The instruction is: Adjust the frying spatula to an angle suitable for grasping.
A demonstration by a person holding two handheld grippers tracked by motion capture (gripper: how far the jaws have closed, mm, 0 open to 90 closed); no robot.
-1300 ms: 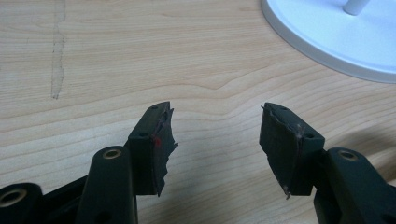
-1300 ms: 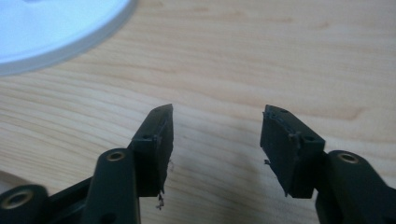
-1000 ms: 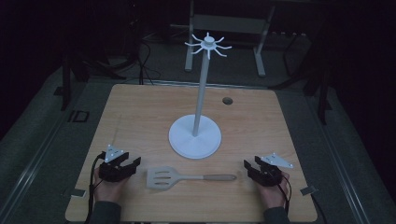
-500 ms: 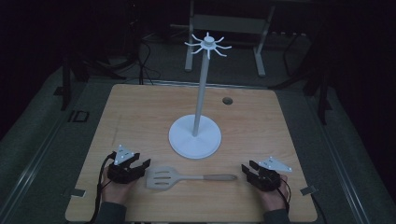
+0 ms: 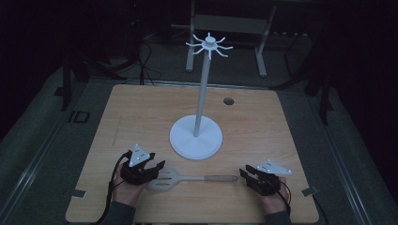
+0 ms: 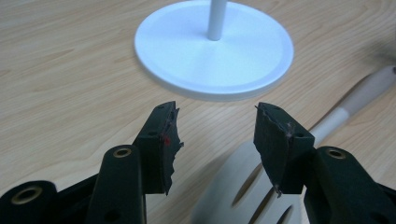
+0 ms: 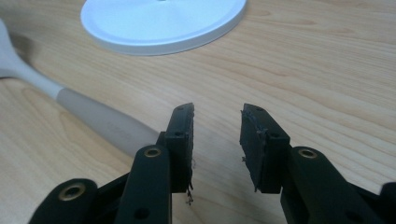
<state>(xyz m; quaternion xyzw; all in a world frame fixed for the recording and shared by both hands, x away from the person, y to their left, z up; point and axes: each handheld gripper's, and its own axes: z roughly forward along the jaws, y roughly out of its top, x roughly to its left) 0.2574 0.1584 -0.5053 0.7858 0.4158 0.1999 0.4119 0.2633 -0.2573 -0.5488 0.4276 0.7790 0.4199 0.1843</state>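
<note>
Spatula (image 5: 169,178) lay flat on worktop (image 5: 141,117), before hook stand (image 5: 196,136). Left hand-held gripper (image 5: 158,168) spread over its blade, jaws just narrowing, nothing pinched; right hand-held gripper (image 5: 245,172) spread beside handle, likewise narrowing. Pickup and hanging remained.

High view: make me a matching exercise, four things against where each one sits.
Things:
1. stand
2. spatula
3. left gripper
4. right gripper

Places:
A. at the tip of the spatula's handle, jaws open on nothing
B. lying flat along the table's near edge, between the two grippers
C. upright at the middle of the table, hooks at its top
D. over the spatula's slotted blade, jaws open

Pairs: 1-C, 2-B, 3-D, 4-A
</note>
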